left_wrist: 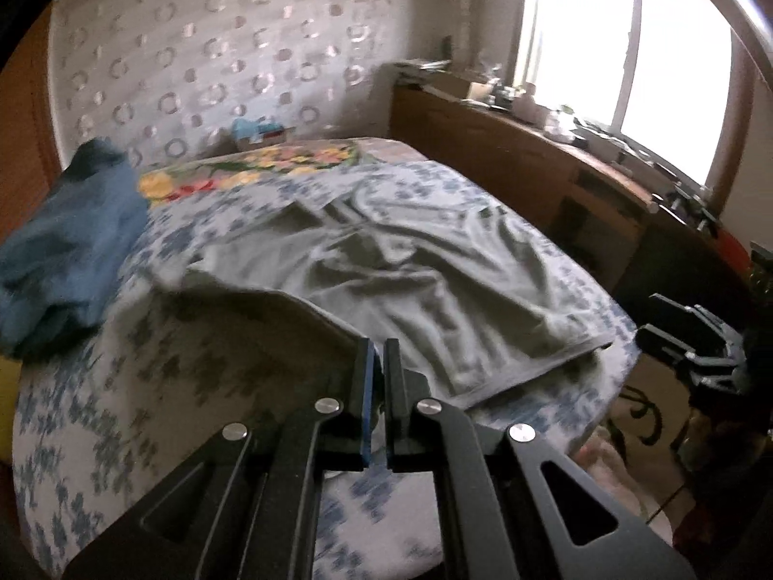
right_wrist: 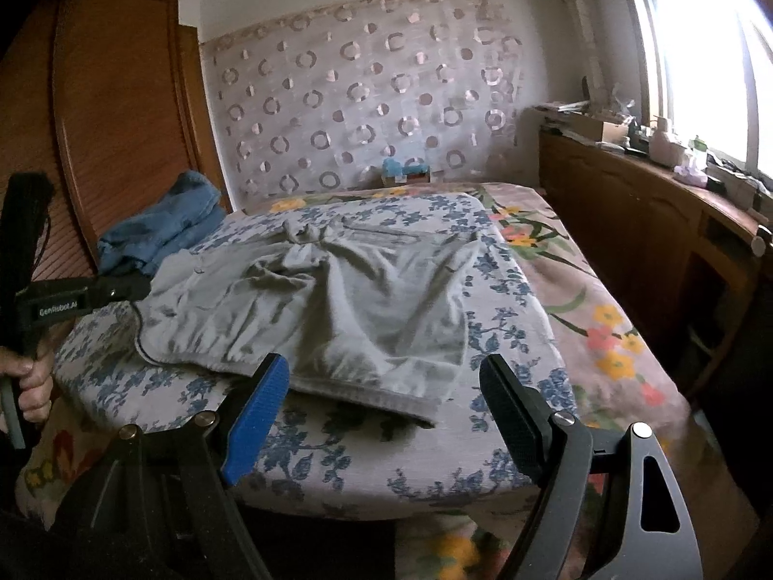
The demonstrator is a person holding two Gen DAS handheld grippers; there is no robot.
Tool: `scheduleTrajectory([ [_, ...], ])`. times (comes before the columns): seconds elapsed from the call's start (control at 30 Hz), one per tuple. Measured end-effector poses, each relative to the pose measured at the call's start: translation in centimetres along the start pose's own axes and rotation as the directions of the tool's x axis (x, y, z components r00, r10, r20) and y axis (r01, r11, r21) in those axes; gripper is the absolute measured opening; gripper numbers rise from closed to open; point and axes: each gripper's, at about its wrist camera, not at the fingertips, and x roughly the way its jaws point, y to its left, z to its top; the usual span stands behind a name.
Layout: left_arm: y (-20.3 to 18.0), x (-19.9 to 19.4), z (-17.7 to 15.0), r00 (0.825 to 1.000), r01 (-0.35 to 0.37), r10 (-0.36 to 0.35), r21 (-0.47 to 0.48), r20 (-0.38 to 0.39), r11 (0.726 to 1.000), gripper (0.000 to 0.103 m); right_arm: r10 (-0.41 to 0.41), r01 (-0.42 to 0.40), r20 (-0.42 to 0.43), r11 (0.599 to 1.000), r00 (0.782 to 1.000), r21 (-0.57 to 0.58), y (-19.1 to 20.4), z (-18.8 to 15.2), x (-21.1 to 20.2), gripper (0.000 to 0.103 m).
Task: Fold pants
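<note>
On floral cushion (right_wrist: 338, 454): rumpled grey pants (right_wrist: 338, 299); left gripper (left_wrist: 378, 372) fingers pinching hem, right gripper (right_wrist: 381, 406) fingers spread.

I log: daylight from blown-out window (left_wrist: 628, 43); dim room; soft shadows on bedspread (right_wrist: 338, 454); motion blur; fisheye bending, dark corners

left hand-held gripper (left_wrist: 379, 353) pinching grey pants (left_wrist: 386, 261)

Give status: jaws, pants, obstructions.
Left gripper jaws shut, empty. Right gripper jaws open, short of grey pants. Pants crumpled, unfolded. Blue garment alongside, clear.
</note>
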Motion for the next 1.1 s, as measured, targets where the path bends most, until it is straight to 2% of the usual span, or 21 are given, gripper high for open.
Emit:
scheduleTrajectory([
  [0.3,-4.6,0.3,3.3,0.996,0.084,-0.085,0.069,0.020,0.994,0.004,-0.013,0.013,0.008,1.000,1.000,0.023,-0.7,-0.2,-0.6,0.083],
  [0.5,-3.6,-0.8,3.0,0.996,0.088,-0.088,0.051,0.011,0.995,0.004,-0.006,0.006,-0.002,1.000,1.000,0.013,0.0,0.1,-0.2,0.083],
  [0.67,-1.9,-1.0,2.6,0.999,0.048,-0.048,0.029,0.016,0.998,0.005,0.010,-0.010,0.003,1.000,1.000,-0.011,1.2,0.8,0.5,0.083],
  [0.7,-1.7,-1.0,2.5,0.999,0.035,-0.035,0.026,0.013,0.999,0.007,0.014,-0.014,0.002,1.000,1.000,-0.014,1.5,1.0,0.7,0.083],
  [0.77,-0.7,-0.8,2.2,1.000,-0.005,0.005,0.024,-0.005,1.000,0.019,0.029,-0.029,0.000,0.999,1.000,-0.020,2.0,1.3,0.9,0.083],
  [0.83,0.2,-0.9,1.7,1.000,-0.024,0.025,0.012,-0.009,1.000,0.046,0.038,-0.038,0.003,0.999,0.999,-0.035,2.3,1.7,1.2,0.083],
  [0.97,2.3,-1.0,0.5,0.999,-0.050,0.050,-0.031,-0.012,0.998,0.062,0.081,-0.081,0.006,0.995,0.997,-0.057,3.3,2.2,1.9,0.083],
  [1.03,3.2,-1.2,-0.3,0.998,-0.059,0.059,-0.049,-0.003,0.997,0.083,0.117,-0.117,0.000,0.991,0.993,-0.070,3.7,2.2,2.5,0.075],
  [1.1,3.9,-1.2,-0.7,0.998,-0.055,0.055,-0.065,0.000,0.996,0.084,0.148,-0.149,-0.014,0.985,0.989,-0.087,4.4,2.2,3.4,0.063],
])
